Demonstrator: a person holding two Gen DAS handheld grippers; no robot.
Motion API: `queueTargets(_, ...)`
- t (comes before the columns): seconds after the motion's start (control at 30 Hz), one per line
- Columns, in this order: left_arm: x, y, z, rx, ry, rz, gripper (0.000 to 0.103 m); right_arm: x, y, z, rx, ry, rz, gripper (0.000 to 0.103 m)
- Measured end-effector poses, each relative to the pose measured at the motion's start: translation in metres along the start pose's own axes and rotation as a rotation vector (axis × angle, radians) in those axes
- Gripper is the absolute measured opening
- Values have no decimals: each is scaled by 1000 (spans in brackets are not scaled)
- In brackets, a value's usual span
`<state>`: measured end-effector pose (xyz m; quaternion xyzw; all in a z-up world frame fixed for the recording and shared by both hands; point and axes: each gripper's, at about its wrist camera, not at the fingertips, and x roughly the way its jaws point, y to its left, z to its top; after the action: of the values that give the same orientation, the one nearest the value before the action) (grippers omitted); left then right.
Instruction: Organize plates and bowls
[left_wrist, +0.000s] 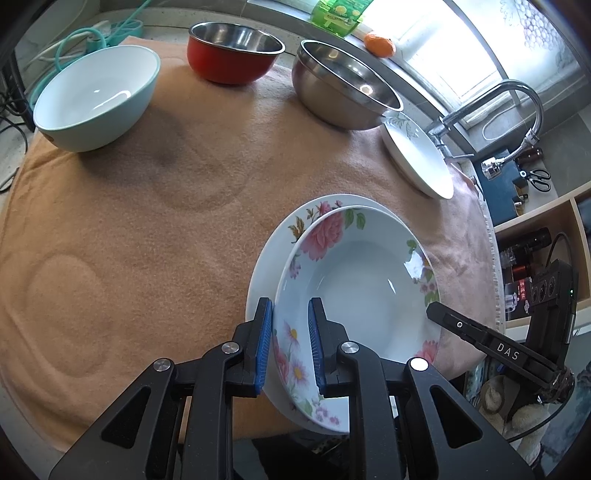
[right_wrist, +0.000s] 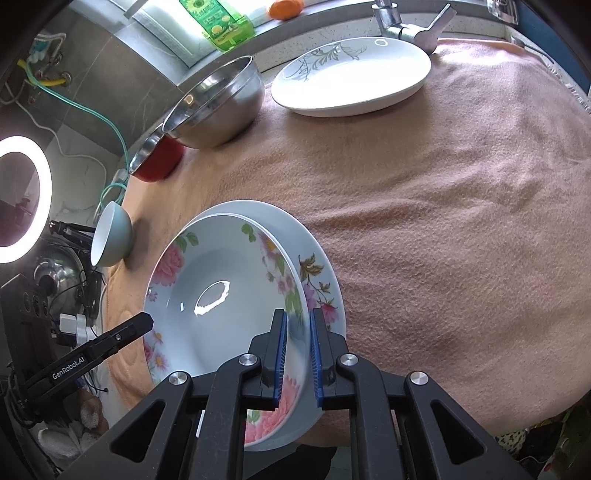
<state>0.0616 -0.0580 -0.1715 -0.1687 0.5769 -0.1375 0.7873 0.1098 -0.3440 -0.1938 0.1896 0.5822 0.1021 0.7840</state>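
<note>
A deep floral plate (left_wrist: 365, 280) (right_wrist: 218, 291) sits on top of a wider floral plate (left_wrist: 273, 247) (right_wrist: 317, 273) on the orange cloth. My left gripper (left_wrist: 291, 325) straddles the deep plate's left rim, fingers either side. My right gripper (right_wrist: 298, 332) is closed on the same plate's right rim. A white plate with a grey leaf print (left_wrist: 417, 158) (right_wrist: 351, 77) lies at the back near the tap. A steel bowl (left_wrist: 343, 88) (right_wrist: 218, 107), a red bowl (left_wrist: 232, 48) (right_wrist: 159, 158) and a pale teal bowl (left_wrist: 96, 96) (right_wrist: 110, 236) stand along the back.
A tap (left_wrist: 491, 107) (right_wrist: 406, 26) rises beside the white plate. An orange (left_wrist: 380, 44) and a green bottle (right_wrist: 221, 26) sit on the window ledge. The cloth (left_wrist: 147, 221) ends at the counter's right edge, with shelves (left_wrist: 535, 236) beyond. A ring light (right_wrist: 22, 199) stands at the left.
</note>
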Motion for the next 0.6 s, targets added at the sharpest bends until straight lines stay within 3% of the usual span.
queueTargets(0.2,-6,-1,-1,12,-26,37,17,-6,0,-1,2,-14,-3,14)
queueTargets(0.4,-20,-1,-2,15,-69,69,17,-19,3,-1,-27,-54,-6,28)
queueTargets(0.6,-31,-4,-3,0,-103,76,17,-28,4,2,-48,-77,-6,29)
